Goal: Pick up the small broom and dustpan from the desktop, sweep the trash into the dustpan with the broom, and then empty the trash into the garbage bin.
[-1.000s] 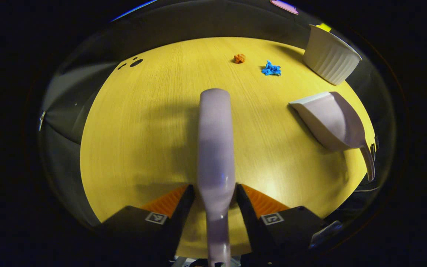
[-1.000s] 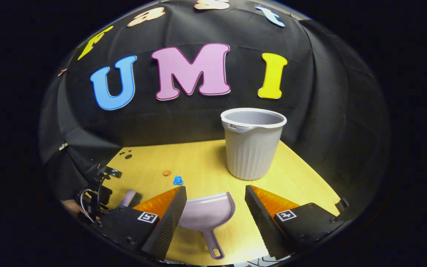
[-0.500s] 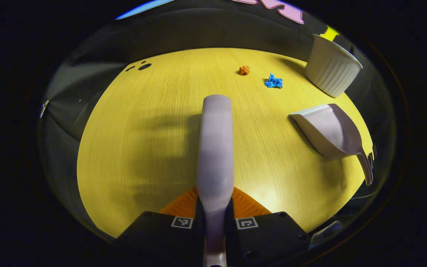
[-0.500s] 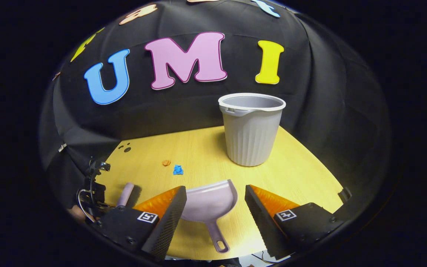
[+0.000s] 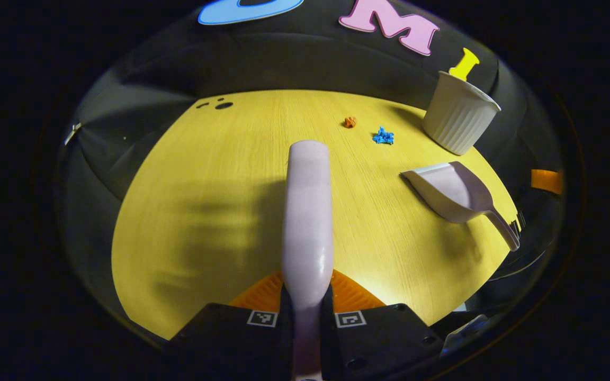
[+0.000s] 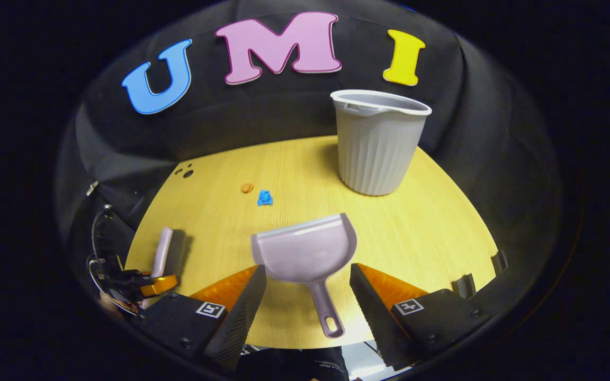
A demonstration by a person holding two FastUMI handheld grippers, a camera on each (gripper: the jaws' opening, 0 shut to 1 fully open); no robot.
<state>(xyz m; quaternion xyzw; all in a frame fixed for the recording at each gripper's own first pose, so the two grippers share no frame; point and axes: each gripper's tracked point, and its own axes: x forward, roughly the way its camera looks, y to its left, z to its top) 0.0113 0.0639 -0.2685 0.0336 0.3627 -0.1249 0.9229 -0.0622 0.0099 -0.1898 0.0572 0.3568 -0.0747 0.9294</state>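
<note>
The left gripper (image 5: 306, 312) is clamped on the small broom (image 5: 307, 211); the right gripper (image 6: 307, 296), jaws apart, straddles the dustpan (image 6: 305, 251) lying on the desktop (image 6: 442, 233). It should lower squarely over the handle (image 6: 327, 309) before closing

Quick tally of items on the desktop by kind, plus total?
Broom: 1, clamped in the left tool
Dustpan: 1, lying between the open right tool's fingers, not gripped
Garbage bin: 1
Trash scraps: 2, orange scrap and blue scrap
Total: 5
</note>
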